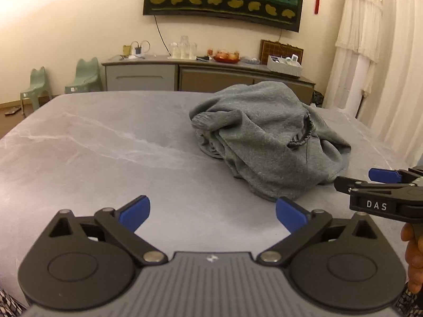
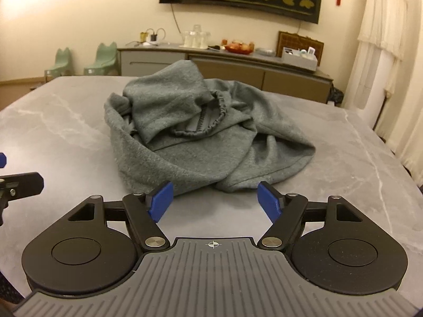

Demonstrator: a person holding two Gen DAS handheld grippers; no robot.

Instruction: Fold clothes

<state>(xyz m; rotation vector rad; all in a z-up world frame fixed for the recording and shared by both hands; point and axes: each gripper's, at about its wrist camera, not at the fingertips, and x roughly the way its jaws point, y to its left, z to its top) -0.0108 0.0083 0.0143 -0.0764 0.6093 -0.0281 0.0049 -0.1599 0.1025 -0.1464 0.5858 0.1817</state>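
Left gripper (image 1: 212, 215) and right gripper (image 2: 215, 202) gape empty; crumpled garment (image 2: 201, 132) (shape unreadable) ahead.

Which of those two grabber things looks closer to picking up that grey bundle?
Probably the right gripper: its open fingers sit just short of the garment's near hem. The left gripper faces bare table.

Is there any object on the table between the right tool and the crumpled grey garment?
Nothing visible stands in the way. The right tool is open, and only bare grey marble-patterned table lies between it and the near hem of the crumpled grey fleece garment. The left tool, also open, sits off to the side, not in this path.
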